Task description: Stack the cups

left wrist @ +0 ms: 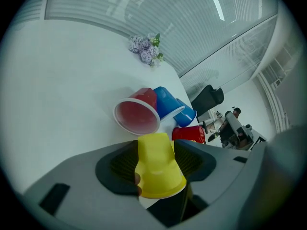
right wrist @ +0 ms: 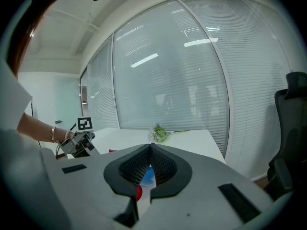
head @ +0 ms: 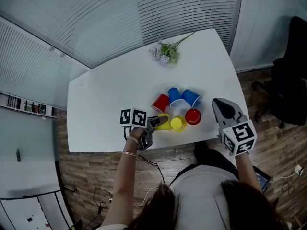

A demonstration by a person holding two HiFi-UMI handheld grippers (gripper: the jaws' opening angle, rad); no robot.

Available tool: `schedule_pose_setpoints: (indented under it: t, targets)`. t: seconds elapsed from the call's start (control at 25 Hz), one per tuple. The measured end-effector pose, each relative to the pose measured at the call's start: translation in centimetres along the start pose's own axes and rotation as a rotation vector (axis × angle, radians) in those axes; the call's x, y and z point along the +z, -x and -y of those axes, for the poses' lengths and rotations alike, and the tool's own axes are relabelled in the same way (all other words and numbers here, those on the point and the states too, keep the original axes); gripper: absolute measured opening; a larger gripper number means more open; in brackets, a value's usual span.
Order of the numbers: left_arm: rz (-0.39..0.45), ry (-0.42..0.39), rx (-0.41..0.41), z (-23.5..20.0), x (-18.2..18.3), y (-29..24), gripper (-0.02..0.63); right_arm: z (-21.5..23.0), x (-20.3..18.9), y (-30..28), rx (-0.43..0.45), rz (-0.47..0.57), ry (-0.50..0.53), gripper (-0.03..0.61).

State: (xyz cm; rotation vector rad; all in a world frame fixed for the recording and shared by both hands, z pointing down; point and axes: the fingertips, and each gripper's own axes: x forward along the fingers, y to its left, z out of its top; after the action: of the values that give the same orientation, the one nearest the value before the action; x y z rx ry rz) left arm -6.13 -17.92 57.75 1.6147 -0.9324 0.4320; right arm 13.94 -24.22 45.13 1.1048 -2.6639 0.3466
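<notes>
The left claw (head: 154, 124) is holding a yellow cup (left wrist: 158, 169) by its sides. Its jaws are standing wide because the cup is wide, and the pads seem to be pressing on both flanks. The cup is lying nearly level in the grip, with its rim turned back toward the claw and its base pointing out at the group. It is sitting low at the near edge of the worktop (head: 105, 109), but I cannot tell whether it is resting there or just lifted. A side grip like this is probably leaving the mouth free to go over another cup.

Just beside it the other yellow cup (head: 178, 123) is standing, with a red cup (head: 193, 116) next to that. Behind them a second red cup (left wrist: 136, 115) is lying on its side with its mouth toward the claw, and two blue cups (head: 174, 96) (head: 191, 97) are lying against it. None of the cups looks nested yet, so the stacking seems to be only starting.

The right claw (right wrist: 149, 150) is hovering empty off the right of the group with its jaws pressed together. It is likely keeping clear while the left one works. Flowers (head: 165, 53) are lying well apart at the far edge.
</notes>
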Motion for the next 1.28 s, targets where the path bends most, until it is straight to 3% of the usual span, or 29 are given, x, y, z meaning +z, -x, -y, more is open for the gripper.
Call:
schedule_pose_setpoints:
  t: [0.56,1.0,1.28]
  targets:
    - [0.314,-0.059,0.085,0.1,0.7,2.7,0.25,-2.0,-0.4,1.9,0.013,0.009,0.021,0.028]
    - [0.631,-0.23,0.221,0.4,0.6,4.4,0.25,-3.3,-0.5,3.3,0.011,0.014,0.039,0.028]
    - [0.74,-0.334,0.27,0.6,0.3,4.3,0.25,-3.7,-0.7,3.9,0.002,0.013,0.045,0.028]
